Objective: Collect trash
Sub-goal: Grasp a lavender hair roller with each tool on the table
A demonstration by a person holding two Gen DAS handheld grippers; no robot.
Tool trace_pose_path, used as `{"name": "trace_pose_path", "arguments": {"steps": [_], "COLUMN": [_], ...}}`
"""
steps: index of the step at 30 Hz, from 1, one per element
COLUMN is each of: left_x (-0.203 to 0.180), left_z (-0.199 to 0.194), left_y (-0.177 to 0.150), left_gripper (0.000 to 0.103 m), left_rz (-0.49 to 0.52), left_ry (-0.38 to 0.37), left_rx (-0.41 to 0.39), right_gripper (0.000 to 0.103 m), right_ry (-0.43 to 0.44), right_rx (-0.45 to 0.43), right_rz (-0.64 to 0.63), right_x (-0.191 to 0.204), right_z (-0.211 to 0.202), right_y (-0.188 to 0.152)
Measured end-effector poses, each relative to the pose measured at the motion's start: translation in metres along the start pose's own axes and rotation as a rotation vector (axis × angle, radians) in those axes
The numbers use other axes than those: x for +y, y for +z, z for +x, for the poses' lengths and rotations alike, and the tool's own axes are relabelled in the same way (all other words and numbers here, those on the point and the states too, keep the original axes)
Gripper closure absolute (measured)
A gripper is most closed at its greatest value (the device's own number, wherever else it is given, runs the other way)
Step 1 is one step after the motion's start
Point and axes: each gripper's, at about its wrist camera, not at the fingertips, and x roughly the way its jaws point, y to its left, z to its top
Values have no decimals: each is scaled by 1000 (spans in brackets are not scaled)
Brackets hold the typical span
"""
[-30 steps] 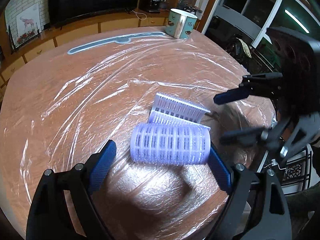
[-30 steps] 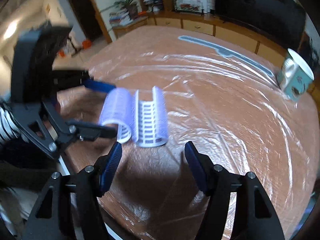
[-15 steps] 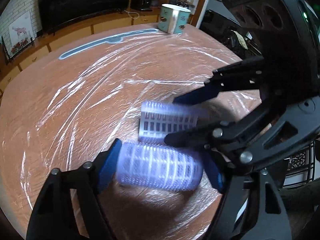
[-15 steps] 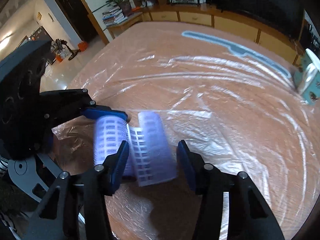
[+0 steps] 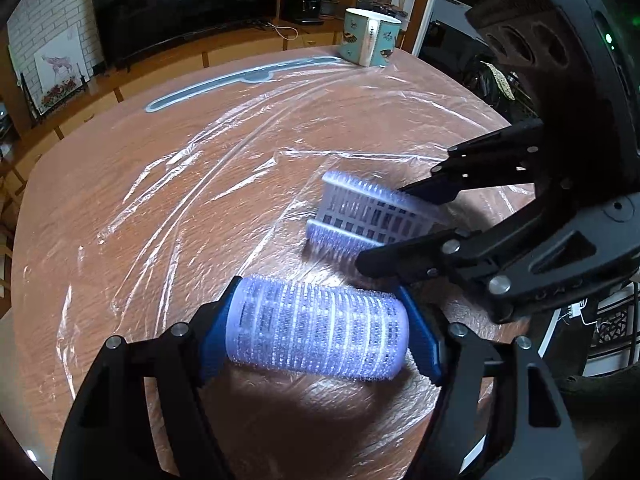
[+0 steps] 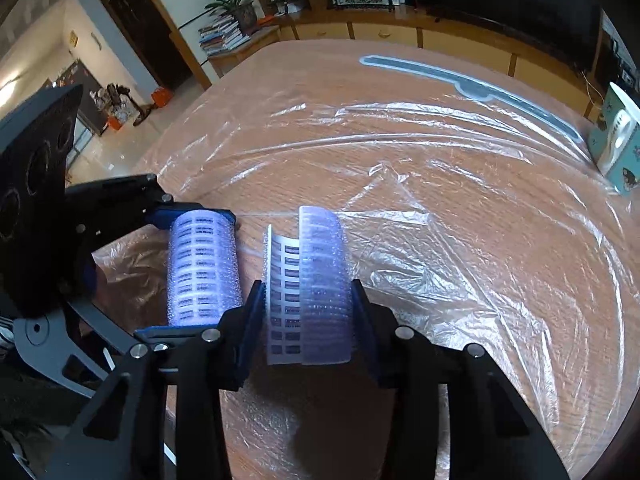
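Note:
Two pale purple hair rollers lie on a plastic-covered wooden table. The whole roller [image 5: 320,332] sits crosswise in my left gripper [image 5: 320,308], whose blue pads press on its two ends. Just beyond it is the split roller [image 5: 360,212], cut open lengthwise. My right gripper [image 5: 384,226] reaches in from the right around it. In the right wrist view, the split roller [image 6: 316,280] stands between the blue pads of my right gripper [image 6: 308,292]. The jaws are closing and both pads touch its sides. To the left, the whole roller [image 6: 202,268] is in my left gripper [image 6: 192,276].
Crinkled clear plastic film [image 5: 200,180] covers the table. A teal mug [image 5: 370,42] stands at the far edge, and a long grey-blue strip [image 5: 240,80] lies near it. A low cabinet and a television are behind. The table edge drops off close on the right.
My left gripper has closed on the ends of the whole roller. My right gripper has come in over the split roller and narrowed onto its sides.

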Motion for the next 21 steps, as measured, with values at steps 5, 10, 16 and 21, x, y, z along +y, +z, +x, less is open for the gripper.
{"name": "trace_pose_path", "arguments": {"steps": [5,10,16,21], "left_x": [4,6,4,-3], "left_z": [-13,-20,-24,-29], "left_y": [3,1,-5,-8], "left_gripper": [29,29,29,29], "left_rz": [-49,-103,-151,-163], "left_ry": [25,50,68,86], "left_rx": [-40,-55,-61,-71], "right_gripper": [62,62,62,62], "right_ry": [31,53,50,41], "right_rx": [-51,-73,-85,-93], "right_rz": [73,141,186,196], "right_x": [-12,-20,-26,-25], "right_z": [-14,-22,-33,-44], "right_y": [-3,-13,-30,-40]}}
